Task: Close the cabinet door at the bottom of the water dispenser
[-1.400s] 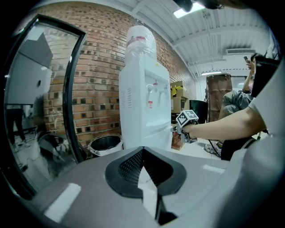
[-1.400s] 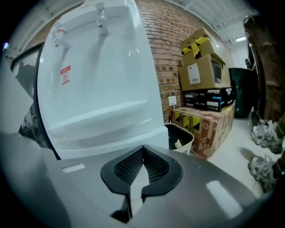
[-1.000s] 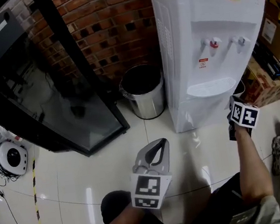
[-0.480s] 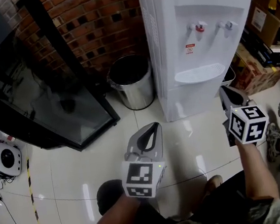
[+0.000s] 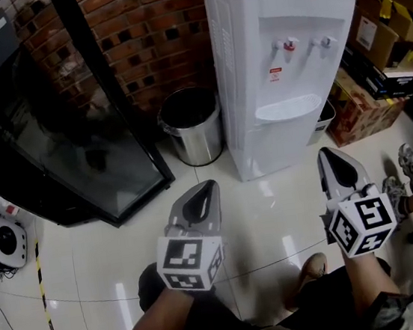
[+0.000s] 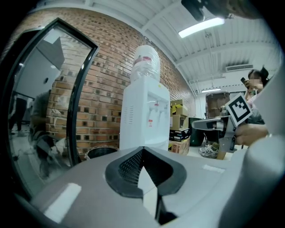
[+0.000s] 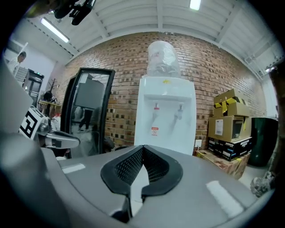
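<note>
My left gripper [image 5: 208,187] and right gripper [image 5: 327,153] pointed at the white water dispenser [image 5: 282,52], clear of it, jaws pressed together on nothing.

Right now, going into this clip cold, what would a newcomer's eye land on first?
The tall white water dispenser stands against the brick wall at top centre, with a metal bin to its left and a black glass-fronted cabinet further left. In the foreground the left gripper and right gripper both point toward the dispenser, jaws together with nothing between them, clear of it.
</note>
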Motion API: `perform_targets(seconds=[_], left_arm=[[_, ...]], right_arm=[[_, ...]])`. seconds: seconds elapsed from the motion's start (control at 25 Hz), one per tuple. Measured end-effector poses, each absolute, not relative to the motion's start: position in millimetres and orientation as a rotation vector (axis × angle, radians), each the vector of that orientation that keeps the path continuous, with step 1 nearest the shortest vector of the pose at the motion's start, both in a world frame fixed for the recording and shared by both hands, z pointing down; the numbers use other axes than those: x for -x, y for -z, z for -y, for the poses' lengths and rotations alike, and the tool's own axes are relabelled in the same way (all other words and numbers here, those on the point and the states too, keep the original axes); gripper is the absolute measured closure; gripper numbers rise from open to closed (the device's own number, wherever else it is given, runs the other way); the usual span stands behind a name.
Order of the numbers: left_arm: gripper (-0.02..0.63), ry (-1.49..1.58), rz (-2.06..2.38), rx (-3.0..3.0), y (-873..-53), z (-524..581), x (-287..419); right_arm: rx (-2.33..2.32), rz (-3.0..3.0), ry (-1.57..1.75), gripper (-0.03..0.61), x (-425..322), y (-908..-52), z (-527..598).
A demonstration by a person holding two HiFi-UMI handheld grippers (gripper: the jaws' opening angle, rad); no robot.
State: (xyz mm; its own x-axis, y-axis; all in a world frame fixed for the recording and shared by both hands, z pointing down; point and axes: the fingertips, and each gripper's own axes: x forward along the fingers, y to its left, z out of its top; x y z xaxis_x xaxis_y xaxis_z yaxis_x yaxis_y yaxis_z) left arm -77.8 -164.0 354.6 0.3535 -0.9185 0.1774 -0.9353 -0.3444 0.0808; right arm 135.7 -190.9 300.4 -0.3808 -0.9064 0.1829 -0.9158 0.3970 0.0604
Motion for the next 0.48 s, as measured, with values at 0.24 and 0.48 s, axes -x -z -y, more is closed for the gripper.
perform_targets(seconds=[0.24, 0.48], left_arm=[[0.612, -0.231, 1.58, -2.542, -354, 155, 57], [0.613, -0.224, 1.469, -2.66, -336, 138, 27]], right_arm=[[-1.592, 2.469, -0.066, 0.578, -107, -307, 145], [-1.588, 2.46, -0.087, 0.578, -100, -317, 111]])
